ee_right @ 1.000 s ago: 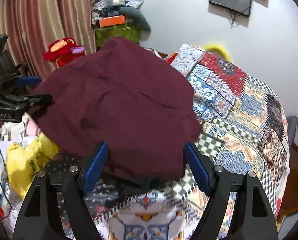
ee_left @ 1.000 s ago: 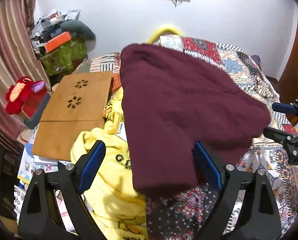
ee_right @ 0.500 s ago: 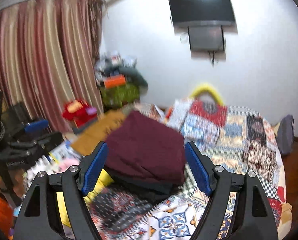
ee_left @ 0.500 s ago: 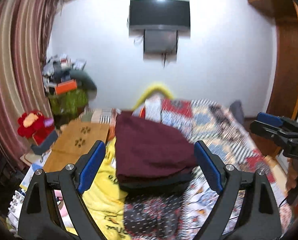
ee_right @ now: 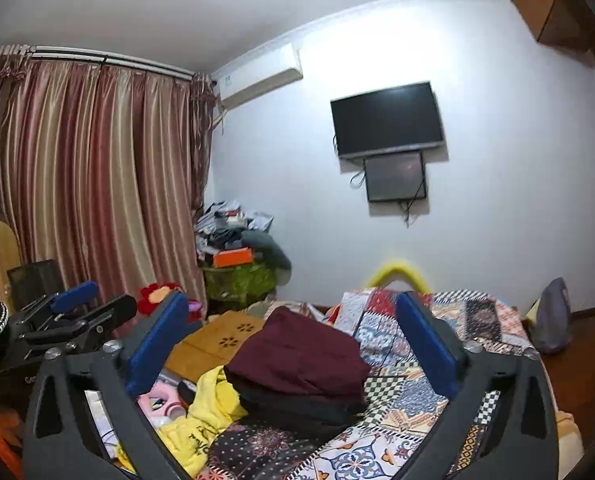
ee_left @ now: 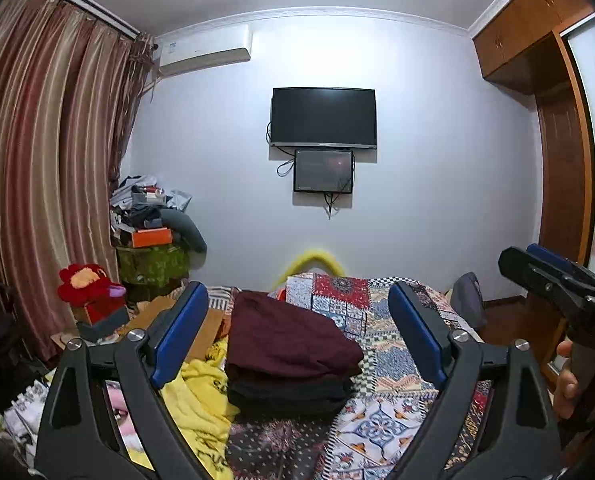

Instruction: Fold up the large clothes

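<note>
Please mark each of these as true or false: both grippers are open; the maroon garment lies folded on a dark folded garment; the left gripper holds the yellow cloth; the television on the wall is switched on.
1. Both grippers are open. True: the left gripper and the right gripper are spread wide and hold nothing.
2. The maroon garment lies folded on a dark garment. True.
3. The left gripper holds the yellow cloth. False: the cloth lies loose on the bed, beside the stack.
4. The television is switched on. False: its screen is black.
</note>
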`<state>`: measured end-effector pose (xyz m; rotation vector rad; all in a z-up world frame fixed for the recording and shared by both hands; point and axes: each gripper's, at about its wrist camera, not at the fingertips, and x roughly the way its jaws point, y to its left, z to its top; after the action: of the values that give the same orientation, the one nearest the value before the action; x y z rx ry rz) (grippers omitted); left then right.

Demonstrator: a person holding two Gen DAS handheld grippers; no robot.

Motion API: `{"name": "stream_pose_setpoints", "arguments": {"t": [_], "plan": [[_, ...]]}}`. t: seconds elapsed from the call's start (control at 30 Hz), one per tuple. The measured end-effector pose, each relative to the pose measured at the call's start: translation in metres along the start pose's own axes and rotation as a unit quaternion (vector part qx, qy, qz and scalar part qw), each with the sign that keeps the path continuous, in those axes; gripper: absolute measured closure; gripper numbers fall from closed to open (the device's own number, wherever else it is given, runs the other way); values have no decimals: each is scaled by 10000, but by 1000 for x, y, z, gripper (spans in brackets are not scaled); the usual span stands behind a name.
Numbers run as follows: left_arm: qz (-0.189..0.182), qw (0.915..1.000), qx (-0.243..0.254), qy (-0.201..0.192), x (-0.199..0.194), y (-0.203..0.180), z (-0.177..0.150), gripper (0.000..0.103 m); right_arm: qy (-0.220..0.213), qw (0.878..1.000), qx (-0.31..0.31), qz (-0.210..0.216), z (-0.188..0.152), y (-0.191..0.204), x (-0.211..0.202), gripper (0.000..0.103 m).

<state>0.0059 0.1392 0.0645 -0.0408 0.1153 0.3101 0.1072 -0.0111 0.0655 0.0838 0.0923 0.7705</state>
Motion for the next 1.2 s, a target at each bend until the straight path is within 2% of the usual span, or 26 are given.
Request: {"name": "stream_pose_setpoints", "arguments": {"t": [0.1,0.47,1.2], "plan": [[254,9996,81,-77,-10,-3,-7,1,39,10000,4,-8,-6,2,0,0],[278,9996,35,-18,-15,-6,-13,1,310,9990,54,-313,-17,-4,10,0],[219,9997,-14,106,-6,-8,-22,1,501,9980,32,-385,-28,0,-2,0]]}}
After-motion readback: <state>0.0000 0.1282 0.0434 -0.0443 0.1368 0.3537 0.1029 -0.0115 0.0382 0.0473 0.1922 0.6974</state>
